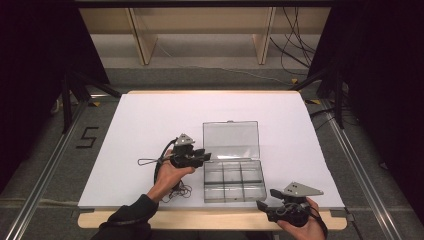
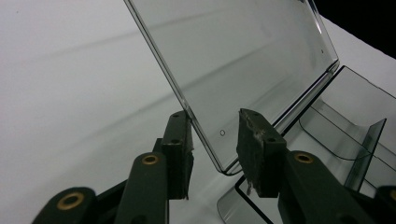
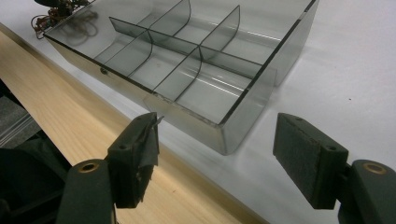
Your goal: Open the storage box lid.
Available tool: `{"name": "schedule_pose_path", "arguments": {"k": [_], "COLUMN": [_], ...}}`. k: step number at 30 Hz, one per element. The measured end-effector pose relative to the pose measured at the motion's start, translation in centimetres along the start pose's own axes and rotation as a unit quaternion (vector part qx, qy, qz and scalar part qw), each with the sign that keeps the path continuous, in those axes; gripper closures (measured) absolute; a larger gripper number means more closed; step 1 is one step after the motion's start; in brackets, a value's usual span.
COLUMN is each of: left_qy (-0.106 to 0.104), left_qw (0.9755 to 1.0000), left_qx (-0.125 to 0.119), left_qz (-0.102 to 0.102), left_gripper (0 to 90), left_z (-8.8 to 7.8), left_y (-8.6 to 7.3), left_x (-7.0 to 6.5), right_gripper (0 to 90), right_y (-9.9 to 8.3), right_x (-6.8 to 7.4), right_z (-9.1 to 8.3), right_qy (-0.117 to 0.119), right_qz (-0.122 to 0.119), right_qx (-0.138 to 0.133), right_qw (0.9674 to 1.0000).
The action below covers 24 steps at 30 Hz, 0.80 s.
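Right now the clear compartment box (image 1: 234, 180) sits open on the white counter (image 1: 150, 125), near-centre, its lid (image 1: 231, 140) standing up on the far side.

The left tool (image 1: 206, 157) is at the lid's left corner. In the left gripper view the lid (image 2: 243, 60) edge runs between the two pads, jaws part-open; the left pad (image 2: 180, 140) looks to touch the edge, the right pad stands just off the pane, so no firm pinch yet. The right tool (image 1: 266, 199) hovers by the box's near-right corner with jaws wide and nothing in them; in the right gripper view that corner of the box (image 3: 224, 126) lies just beyond its pads.

Judged step: take the lid by its corner & swing it. To do it well, close squarely on the pane w/ both pads flat, not on the rounded corner, or it'll slip. Move in an arc about the hinge, no sideways pull, since the tray is light & could skid. The right tool could steady the near-right wall.

Room: lots of bare sheet left & far of the box. The near side is tight: the box sits near the sheet's edge & the wooden strip (image 3: 70, 107) beyond it. Loose wire loops (image 1: 180, 191) lie just left of the box, under the left forearm, so the wrist should stay clear of them.
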<state>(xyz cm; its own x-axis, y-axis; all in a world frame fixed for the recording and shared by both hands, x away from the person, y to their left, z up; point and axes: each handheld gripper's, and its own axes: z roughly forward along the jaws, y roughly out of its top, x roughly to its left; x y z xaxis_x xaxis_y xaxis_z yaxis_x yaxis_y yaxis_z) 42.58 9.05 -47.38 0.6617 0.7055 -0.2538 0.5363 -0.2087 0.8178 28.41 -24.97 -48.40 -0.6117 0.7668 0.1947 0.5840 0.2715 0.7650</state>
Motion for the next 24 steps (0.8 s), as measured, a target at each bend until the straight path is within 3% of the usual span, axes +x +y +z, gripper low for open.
{"name": "schedule_pose_path", "arguments": {"k": [5, 6, 9, 16, 19, 20, 21, 23, 24], "left_qy": [0.003, 0.003, -0.001, -0.002, -0.004, 0.000, 0.005, 0.005, 0.004], "left_qw": [0.9999, 0.9999, 0.9998, 0.9990, 0.9992, 0.9994, 0.9996, 0.9996, 0.9996], "left_qx": [0.008, 0.008, 0.007, 0.012, 0.018, 0.015, 0.020, 0.020, 0.020], "left_qz": [-0.009, -0.010, -0.018, -0.044, -0.034, -0.033, -0.022, -0.021, -0.020], "left_gripper": [63.2, 63.0, 63.1, 62.8, 66.0, 64.5, 64.5, 64.5, 64.3], "left_z": [-0.05, -0.05, -0.03, -0.04, 0.03, 0.10, 0.06, 0.12, 0.13], "left_y": [0.09, 0.07, 0.03, 0.01, -0.06, -0.07, 0.01, 0.15, 0.16], "left_x": [0.15, 0.18, 0.28, 0.49, 0.41, 0.22, 0.16, 0.02, 0.06], "right_gripper": [32.2, 32.2, 32.2, 32.3, 32.3, 32.3, 32.3, 32.2, 32.2], "right_y": [0.00, -0.04, 0.00, 0.02, -0.08, -0.03, 0.01, 0.05, -0.02], "right_x": [-0.02, 0.22, -0.10, -0.11, 0.22, -0.03, 0.13, 0.05, 0.22], "right_z": [0.03, -0.03, 0.09, 0.15, 0.24, 0.32, 0.24, 0.24, 0.26], "right_qy": [-0.002, -0.002, -0.004, -0.003, 0.004, 0.003, 0.002, 0.002, 0.005], "right_qz": [-0.001, 0.015, -0.001, -0.001, 0.016, -0.003, 0.006, -0.002, 0.011], "right_qx": [0.000, 0.006, 0.001, 0.001, 0.005, 0.002, 0.007, 0.003, 0.003], "right_qw": [1.0000, 0.9999, 1.0000, 1.0000, 0.9998, 1.0000, 1.0000, 1.0000, 0.9999]}}
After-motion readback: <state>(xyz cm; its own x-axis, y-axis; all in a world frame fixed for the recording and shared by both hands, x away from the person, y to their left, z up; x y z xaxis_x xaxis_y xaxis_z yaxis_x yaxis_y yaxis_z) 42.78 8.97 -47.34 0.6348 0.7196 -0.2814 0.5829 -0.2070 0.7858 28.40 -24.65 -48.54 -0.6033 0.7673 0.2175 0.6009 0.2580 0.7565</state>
